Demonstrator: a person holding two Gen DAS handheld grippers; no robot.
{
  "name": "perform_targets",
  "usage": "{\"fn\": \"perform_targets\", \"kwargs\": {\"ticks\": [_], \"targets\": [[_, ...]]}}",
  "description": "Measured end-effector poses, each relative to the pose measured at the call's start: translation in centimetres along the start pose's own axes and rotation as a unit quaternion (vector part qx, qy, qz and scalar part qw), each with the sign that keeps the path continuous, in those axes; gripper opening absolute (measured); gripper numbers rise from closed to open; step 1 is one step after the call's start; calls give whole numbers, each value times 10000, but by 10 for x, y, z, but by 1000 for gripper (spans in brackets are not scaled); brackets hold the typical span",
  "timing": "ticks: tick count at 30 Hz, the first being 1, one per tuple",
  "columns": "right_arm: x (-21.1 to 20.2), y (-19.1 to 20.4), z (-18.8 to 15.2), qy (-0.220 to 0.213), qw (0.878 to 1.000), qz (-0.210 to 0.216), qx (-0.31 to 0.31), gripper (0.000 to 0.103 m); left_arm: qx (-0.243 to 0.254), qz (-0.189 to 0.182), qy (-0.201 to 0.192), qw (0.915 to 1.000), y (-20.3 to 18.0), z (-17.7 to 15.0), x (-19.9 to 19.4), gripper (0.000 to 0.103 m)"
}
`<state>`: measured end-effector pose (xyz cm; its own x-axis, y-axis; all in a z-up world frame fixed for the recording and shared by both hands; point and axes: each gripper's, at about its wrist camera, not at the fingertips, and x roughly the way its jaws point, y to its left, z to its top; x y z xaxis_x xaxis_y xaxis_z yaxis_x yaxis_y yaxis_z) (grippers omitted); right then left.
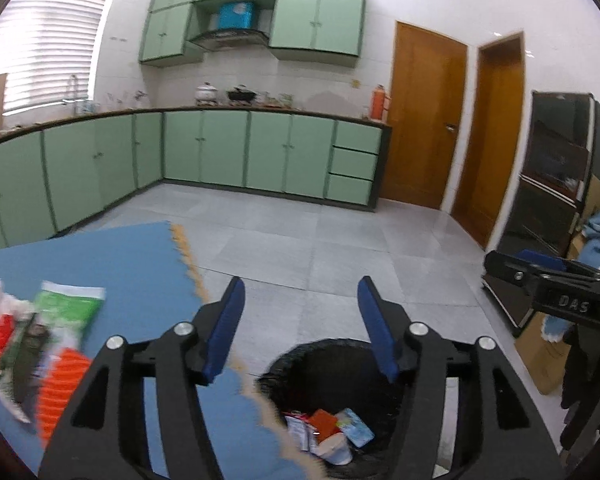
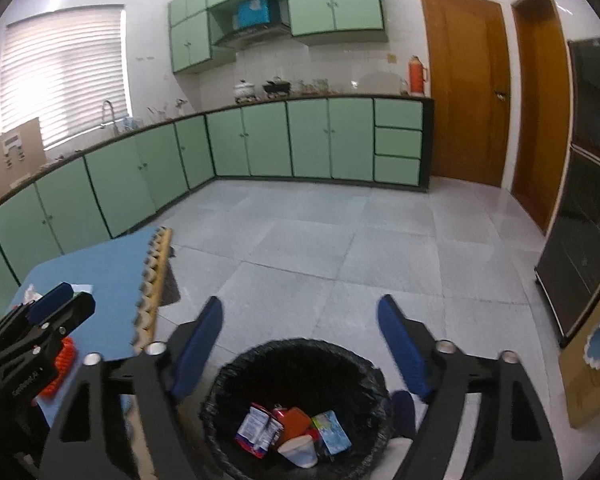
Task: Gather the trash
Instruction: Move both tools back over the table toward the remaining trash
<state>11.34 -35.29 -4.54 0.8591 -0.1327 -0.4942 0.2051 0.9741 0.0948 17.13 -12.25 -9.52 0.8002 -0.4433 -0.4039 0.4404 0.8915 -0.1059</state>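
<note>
Done so far: several pieces of trash (image 2: 296, 432) already lie in the black-lined bin (image 2: 228, 372) on the floor, among them a white cup, an orange packet and a blue-and-white carton
Left to do: more wrappers (image 1: 40, 344), green, red and orange, lie on the blue mat (image 1: 140, 264) that covers the counter, beside the bin
Left gripper (image 1: 302, 328): fingers spread apart with nothing between them, hanging over the mat edge and the bin
Right gripper (image 2: 300, 344): fingers wide apart and empty, above the bin mouth
Progress: partly done, by my judgement; the mat pile still needs collecting
Writing: "DAS" reads on the right gripper's body in the left view; packet print is too blurred to read
</note>
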Motion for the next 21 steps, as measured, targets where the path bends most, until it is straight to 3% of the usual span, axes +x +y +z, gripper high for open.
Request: {"fn": "perform_targets", "kwargs": {"ticks": [8, 21], "targets": [[0, 76, 14, -106, 9972, 579, -451, 92, -214, 857, -242, 9958, 62, 9, -50, 64], [13, 185, 9, -96, 9871, 1408, -760, 92, -540, 1971, -427, 9780, 142, 7, -115, 65]]}}
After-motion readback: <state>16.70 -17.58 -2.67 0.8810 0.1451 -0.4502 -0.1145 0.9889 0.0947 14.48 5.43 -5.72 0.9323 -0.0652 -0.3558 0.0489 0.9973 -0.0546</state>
